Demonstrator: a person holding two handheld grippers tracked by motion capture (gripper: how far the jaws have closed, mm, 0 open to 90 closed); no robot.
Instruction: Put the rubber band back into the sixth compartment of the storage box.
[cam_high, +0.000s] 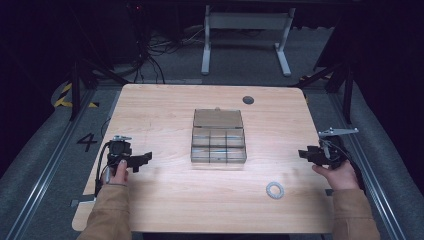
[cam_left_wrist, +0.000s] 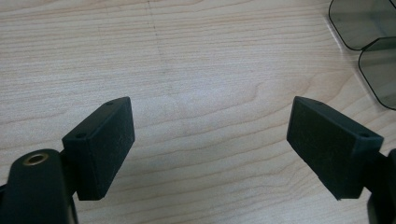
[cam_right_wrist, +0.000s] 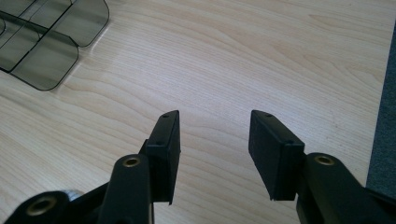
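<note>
From above, the clear compartment box (cam_high: 218, 142) sits mid-table, with a white ring (cam_high: 275, 190) nearer the right gripper (cam_high: 306, 154). The gripper views show both jaws spread and empty; left gripper (cam_high: 145, 158) rests well apart.

I hold the left gripper (cam_high: 142, 158) with jaws spread wide and the right gripper (cam_high: 303, 153) with jaws parted, both pointing inward.
</note>
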